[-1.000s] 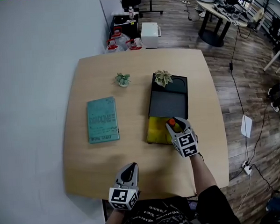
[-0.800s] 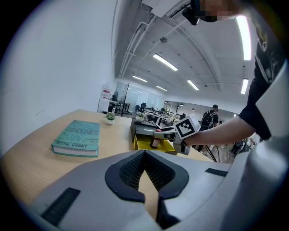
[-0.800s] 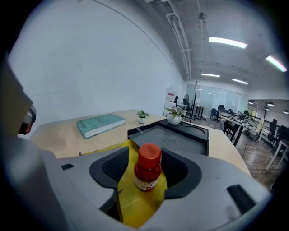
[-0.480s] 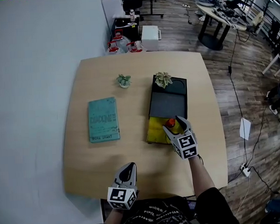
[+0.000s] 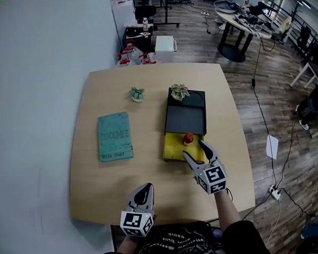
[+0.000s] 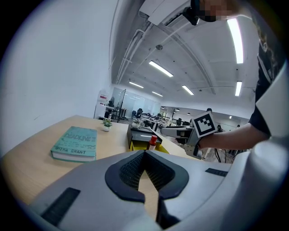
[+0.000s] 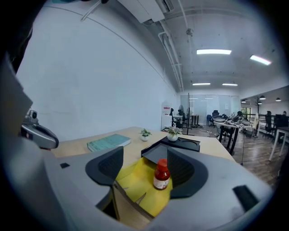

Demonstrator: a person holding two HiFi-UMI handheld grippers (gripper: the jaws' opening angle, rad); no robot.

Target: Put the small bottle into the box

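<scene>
Book [image 5: 115,135] lies flat at the left of the table [image 5: 92,180], not part of this. My left gripper [image 5: 142,191] hangs over the near edge with its fingers pressed together, nothing in them, idle. A small plant [image 5: 137,93] sits at the far side, well clear. The yellow box [image 5: 172,148] sits right of centre, butting against a black tray [image 5: 185,120] with a second plant [image 5: 179,91] on its far end. The small bottle [image 5: 188,139] stands upright inside the box, red cap up, at the tray end. My right gripper [image 5: 195,149] is just beside it on the near side. Its jaws have just been opening and now stand spread wide, with the bottle ahead of them and no pad touching it. I judge this as the release step, with placement done. Next I need to lift the right gripper away without clipping the bottle or the box wall.
</scene>
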